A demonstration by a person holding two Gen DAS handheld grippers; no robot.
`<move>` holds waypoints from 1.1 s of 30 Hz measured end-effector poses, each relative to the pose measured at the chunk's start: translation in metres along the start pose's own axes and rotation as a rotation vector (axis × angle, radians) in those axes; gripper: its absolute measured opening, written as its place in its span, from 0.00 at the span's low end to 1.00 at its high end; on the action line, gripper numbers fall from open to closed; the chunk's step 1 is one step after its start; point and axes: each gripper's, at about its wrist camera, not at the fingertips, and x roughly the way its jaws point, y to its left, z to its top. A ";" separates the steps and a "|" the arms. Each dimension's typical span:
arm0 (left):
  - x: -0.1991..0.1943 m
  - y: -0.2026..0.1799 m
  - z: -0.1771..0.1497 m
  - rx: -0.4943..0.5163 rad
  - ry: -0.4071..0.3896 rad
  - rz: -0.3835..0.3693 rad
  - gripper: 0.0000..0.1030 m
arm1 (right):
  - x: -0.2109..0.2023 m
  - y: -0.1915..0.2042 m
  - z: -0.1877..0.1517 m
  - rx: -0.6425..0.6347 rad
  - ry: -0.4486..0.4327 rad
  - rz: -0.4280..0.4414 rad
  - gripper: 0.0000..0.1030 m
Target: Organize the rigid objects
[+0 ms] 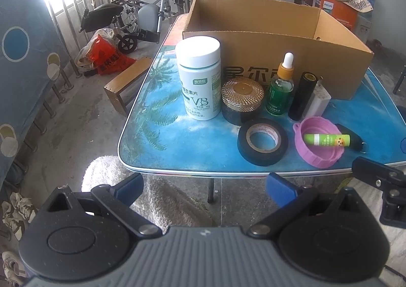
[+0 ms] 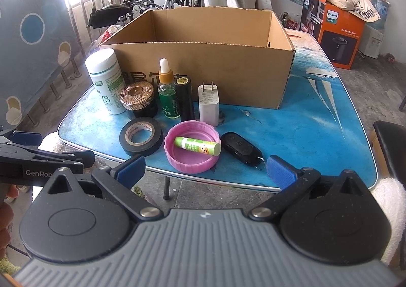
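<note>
Here, both grippers hang short of the near table edge, fingers spread wide and holding nothing.

The left gripper [image 1: 205,189] and right gripper [image 2: 205,170] sit side by side before the blue table [image 2: 304,139], each with its blue pads far apart. An open cardboard box [image 2: 208,71] stands at the back of the table. Just in front of it runs a row: white vitamin bottle [image 1: 198,79], gold-lidded jar [image 1: 242,100], green dropper bottle [image 1: 280,89], black cylinder [image 1: 303,96] and white charger plug [image 2: 208,104], all upright. Nearer the edge lie a black tape roll [image 1: 262,141], a pink lid [image 2: 191,150] turned hollow side up with a green lip balm stick [image 2: 197,146] lying inside it, and a black key fob [image 2: 241,148] just beside the lid.
</note>
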 end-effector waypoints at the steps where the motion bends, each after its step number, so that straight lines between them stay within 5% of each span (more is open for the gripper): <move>1: 0.000 0.000 0.000 0.000 0.001 0.000 1.00 | 0.000 0.000 0.000 -0.001 0.000 -0.001 0.99; 33: 0.000 -0.001 -0.003 0.005 0.005 0.006 1.00 | 0.001 0.001 -0.002 0.003 0.002 0.015 0.99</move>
